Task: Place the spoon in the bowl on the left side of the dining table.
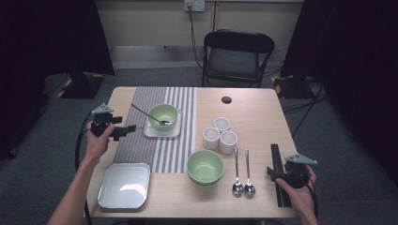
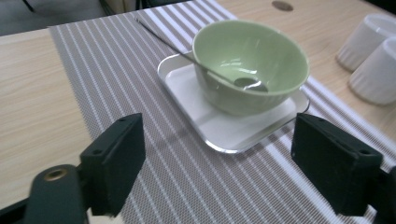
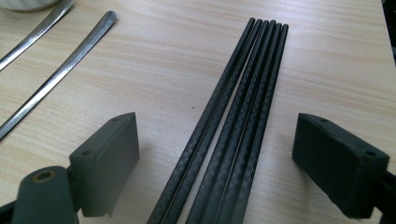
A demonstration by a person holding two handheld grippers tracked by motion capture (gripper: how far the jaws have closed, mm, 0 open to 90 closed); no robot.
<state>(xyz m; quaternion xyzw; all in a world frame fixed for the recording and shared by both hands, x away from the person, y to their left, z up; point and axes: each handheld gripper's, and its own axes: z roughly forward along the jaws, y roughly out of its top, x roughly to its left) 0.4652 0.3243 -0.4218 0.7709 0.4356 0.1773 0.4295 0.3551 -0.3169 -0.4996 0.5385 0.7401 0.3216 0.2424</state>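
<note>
Black chopsticks [image 3: 233,126] lie bundled on the tabletop [image 3: 154,60] between the spread jaws of your right tool [image 3: 219,163], untouched by either jaw. Your left tool [image 2: 219,163] is spread wide with nothing in it, hovering over the striped placemat [image 2: 116,65] just short of the white tray [image 2: 219,126] carrying the green bowl [image 2: 261,51], where a spoon [image 2: 243,81] rests inside.

Left gripper [image 1: 126,129] held above striped mat [image 1: 141,140], jaws apart, pointed toward green bowl [image 1: 163,115] with spoon [image 1: 149,116] on small tray [image 1: 162,130]. Right gripper [image 1: 277,172] kept low over black chopsticks [image 1: 277,161] at table [image 1: 253,112] edge. Near it, two spoons [image 1: 242,176], second bowl [image 1: 205,166], three cups [image 1: 219,136].
</note>
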